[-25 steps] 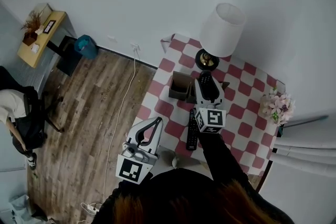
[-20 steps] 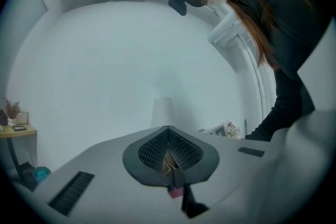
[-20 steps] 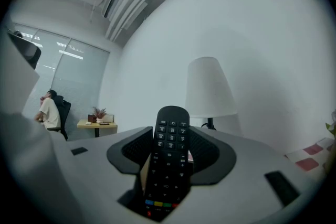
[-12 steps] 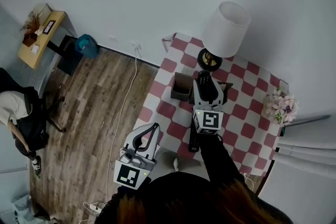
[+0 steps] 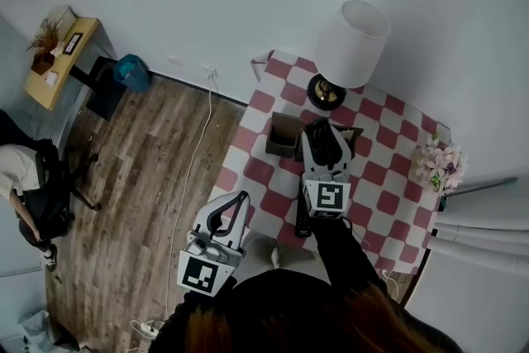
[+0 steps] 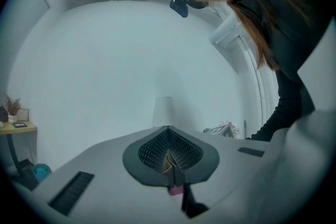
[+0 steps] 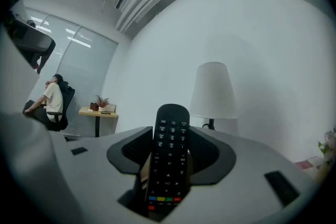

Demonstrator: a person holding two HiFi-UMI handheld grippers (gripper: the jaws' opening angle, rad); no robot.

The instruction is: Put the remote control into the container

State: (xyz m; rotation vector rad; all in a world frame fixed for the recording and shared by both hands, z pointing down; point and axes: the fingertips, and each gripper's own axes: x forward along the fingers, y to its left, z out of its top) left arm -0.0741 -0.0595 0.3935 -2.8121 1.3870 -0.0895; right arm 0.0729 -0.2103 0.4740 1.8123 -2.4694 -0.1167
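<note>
My right gripper (image 5: 321, 141) is shut on a black remote control (image 5: 319, 138), which it holds level above the brown open-topped container (image 5: 283, 136) on the checkered table (image 5: 388, 194). In the right gripper view the remote control (image 7: 169, 155) lies lengthwise between the dark pads of the right gripper (image 7: 170, 139), buttons up, its tip pointing toward the lamp. A second black remote (image 5: 302, 219) lies on the table beneath that gripper's marker cube. My left gripper (image 5: 238, 201) hangs off the table's left edge over the floor, and the left gripper (image 6: 169, 136) is shut with nothing in it.
A white-shaded lamp (image 5: 351, 33) stands just behind the container. A pink flower bunch (image 5: 436, 164) sits at the table's right edge. A cable (image 5: 194, 153) runs across the wooden floor at left, and a person sits on a chair (image 5: 33, 194) at the far left.
The right gripper has rolled a little and shifted slightly left with the remote control still in it, staying above the container. The left gripper has hardly moved.
</note>
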